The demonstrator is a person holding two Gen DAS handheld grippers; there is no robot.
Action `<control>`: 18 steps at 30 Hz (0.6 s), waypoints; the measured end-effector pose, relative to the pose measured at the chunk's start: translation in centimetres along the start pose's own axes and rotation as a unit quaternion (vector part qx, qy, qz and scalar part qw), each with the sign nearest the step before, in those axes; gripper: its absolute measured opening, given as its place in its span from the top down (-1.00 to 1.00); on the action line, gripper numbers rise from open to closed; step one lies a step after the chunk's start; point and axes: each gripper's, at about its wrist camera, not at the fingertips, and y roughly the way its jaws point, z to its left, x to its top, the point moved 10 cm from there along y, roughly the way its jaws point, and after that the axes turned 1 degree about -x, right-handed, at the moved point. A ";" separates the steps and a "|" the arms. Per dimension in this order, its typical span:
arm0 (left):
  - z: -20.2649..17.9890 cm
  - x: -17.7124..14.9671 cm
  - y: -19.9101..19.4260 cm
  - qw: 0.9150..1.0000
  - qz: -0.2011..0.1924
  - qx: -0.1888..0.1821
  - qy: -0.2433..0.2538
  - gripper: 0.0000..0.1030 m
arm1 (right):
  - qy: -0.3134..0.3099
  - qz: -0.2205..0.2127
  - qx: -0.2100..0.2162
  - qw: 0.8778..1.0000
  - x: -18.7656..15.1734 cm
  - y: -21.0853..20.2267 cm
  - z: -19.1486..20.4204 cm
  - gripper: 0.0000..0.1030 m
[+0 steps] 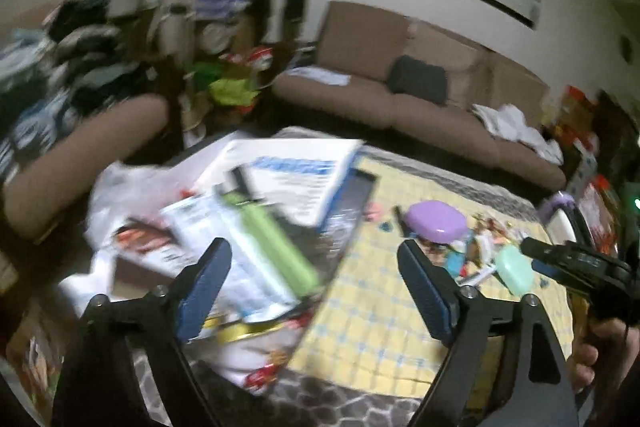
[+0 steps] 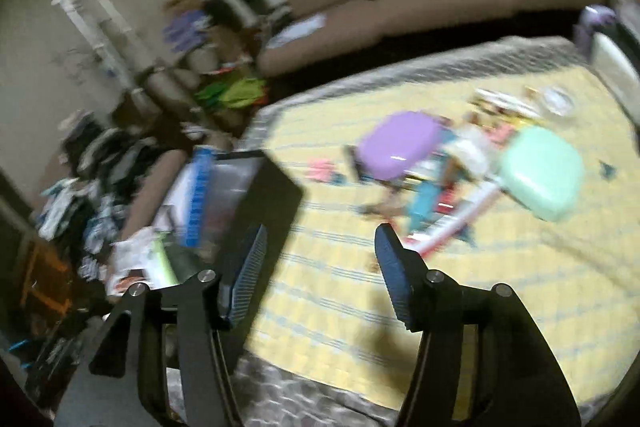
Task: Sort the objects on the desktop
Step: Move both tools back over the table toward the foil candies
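My left gripper (image 1: pixel 316 263) is open above a blurred pile of booklets and papers (image 1: pixel 280 183), with nothing between its fingers. On that pile lies a light green tube-shaped thing (image 1: pixel 276 251). To the right, on the yellow checked cloth (image 1: pixel 372 327), sit a purple case (image 1: pixel 436 221), a mint green case (image 1: pixel 514 269) and several small colourful items (image 1: pixel 468 259). My right gripper (image 2: pixel 320 263) is open over the yellow cloth (image 2: pixel 340 307) and holds nothing. A dark flat box (image 2: pixel 264 195) lies just behind its left finger. The purple case (image 2: pixel 396 143) and mint case (image 2: pixel 542 173) lie ahead.
A person's forearm (image 1: pixel 80 155) rests at the table's left edge. A hand (image 1: pixel 596 343) holds the other tool at the right. A brown sofa (image 1: pixel 400 99) with a dark cushion stands behind the table. Piles of clothes and bags (image 1: pixel 80 47) fill the left.
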 end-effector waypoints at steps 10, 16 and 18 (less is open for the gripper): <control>-9.9 -4.7 7.2 0.991 0.080 -0.058 0.085 -0.78 | 0.083 0.029 -0.078 0.993 -0.8 -0.2 -10.3 -0.06; -13.4 -6.5 10.5 0.986 0.085 -0.053 0.130 -0.75 | 0.097 0.052 -0.079 0.991 -1.9 0.9 -12.7 -0.06; -14.4 -7.3 12.0 0.983 0.093 -0.053 0.147 -0.75 | 0.101 0.057 -0.081 0.990 -2.2 1.3 -13.5 -0.06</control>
